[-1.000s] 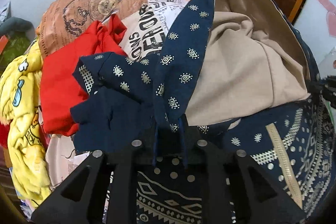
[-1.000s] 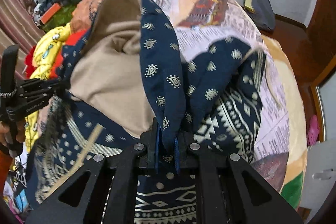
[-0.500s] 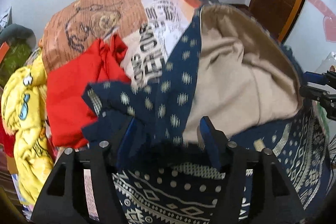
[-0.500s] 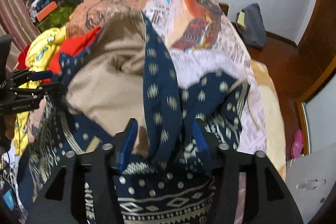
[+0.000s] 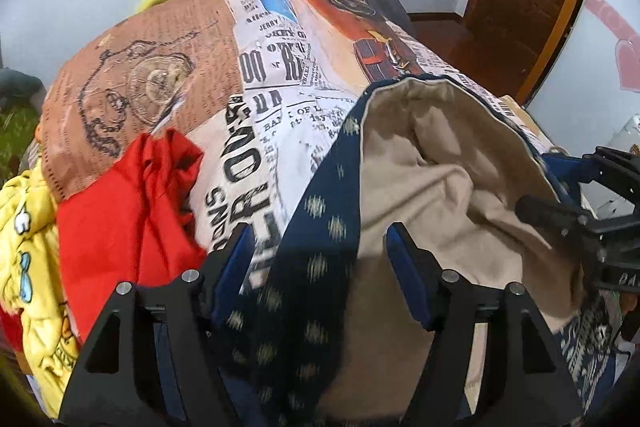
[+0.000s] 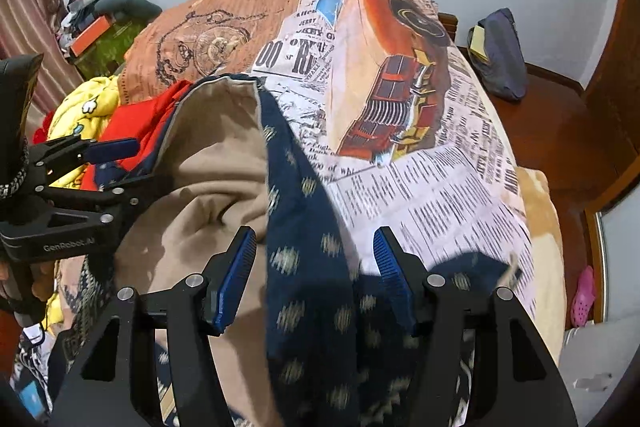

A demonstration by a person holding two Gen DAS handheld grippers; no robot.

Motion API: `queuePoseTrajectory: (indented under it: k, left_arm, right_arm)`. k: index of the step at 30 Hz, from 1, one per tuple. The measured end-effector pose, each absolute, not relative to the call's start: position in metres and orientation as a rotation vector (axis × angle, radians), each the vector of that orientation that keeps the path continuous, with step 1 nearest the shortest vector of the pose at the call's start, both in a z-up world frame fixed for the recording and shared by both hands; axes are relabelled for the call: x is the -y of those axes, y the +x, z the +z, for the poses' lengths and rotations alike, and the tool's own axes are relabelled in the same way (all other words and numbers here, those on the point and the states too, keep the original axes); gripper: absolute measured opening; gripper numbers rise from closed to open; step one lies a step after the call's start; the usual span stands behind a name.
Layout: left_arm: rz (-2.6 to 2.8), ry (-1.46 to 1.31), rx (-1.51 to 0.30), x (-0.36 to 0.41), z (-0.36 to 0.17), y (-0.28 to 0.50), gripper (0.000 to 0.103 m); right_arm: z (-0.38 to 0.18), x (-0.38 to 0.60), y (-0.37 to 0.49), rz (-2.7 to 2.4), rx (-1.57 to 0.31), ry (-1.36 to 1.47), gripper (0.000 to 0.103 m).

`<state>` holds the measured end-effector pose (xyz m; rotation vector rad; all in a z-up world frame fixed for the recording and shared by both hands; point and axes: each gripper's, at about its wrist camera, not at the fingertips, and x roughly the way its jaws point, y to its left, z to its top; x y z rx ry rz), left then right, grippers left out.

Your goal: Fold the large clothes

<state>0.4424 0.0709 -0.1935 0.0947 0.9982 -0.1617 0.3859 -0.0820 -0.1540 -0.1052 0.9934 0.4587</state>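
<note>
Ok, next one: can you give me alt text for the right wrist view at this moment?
The right gripper stands open over a navy patterned garment with a beige lining; the cloth lies between the fingers, not pinched. It rests on a bed with a newspaper-print cover. At left, the left gripper is open too, beside red and yellow clothes.

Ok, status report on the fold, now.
Both claws open, left claw, right claw, just released. Navy garment between jaws, unheld. Red cloth alongside.
</note>
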Motion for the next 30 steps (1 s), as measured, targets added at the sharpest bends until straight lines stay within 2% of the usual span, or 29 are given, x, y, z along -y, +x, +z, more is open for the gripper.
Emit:
queuePoseTrajectory:
  k: [5, 6, 7, 8, 10, 11, 14, 23, 30]
  left_arm:
    - [-0.168, 0.068, -1.007, -0.068, -0.204, 0.461, 0.066]
    - [-0.171, 0.056, -1.009, -0.069, -0.205, 0.463, 0.06]
    - [-0.178, 0.044, -1.01, -0.069, -0.206, 0.464, 0.056]
    - [-0.185, 0.036, -1.012, -0.069, -0.207, 0.464, 0.048]
    - [-0.2, 0.027, -1.014, -0.068, -0.207, 0.464, 0.028]
    - [-0.221, 0.02, -1.013, -0.068, -0.205, 0.461, 0.02]
    - [-0.237, 0.02, -0.98, -0.068, -0.193, 0.449, 0.011]
    - [-0.304, 0.005, -0.857, -0.08, -0.125, 0.383, 0.009]
    - [-0.36, 0.013, -0.839, -0.084, -0.107, 0.322, 0.009]
  right_arm:
    - [-0.161, 0.082, 0.401, 0.47, -0.998, -0.089, 0.057]
    - [-0.162, 0.083, 0.402, 0.468, -0.991, -0.078, 0.053]
    - [-0.163, 0.084, 0.403, 0.472, -0.989, -0.07, 0.045]
    - [-0.163, 0.085, 0.404, 0.48, -0.993, -0.061, 0.038]
    - [-0.163, 0.087, 0.404, 0.504, -1.008, -0.033, 0.019]
    - [-0.163, 0.087, 0.405, 0.512, -1.01, -0.023, 0.016]
    - [-0.155, 0.09, 0.399, 0.529, -0.986, -0.013, 0.01]
    - [-0.103, 0.095, 0.347, 0.592, -0.912, -0.002, 0.008]
    - [-0.083, 0.104, 0.283, 0.645, -0.884, 0.007, 0.008]
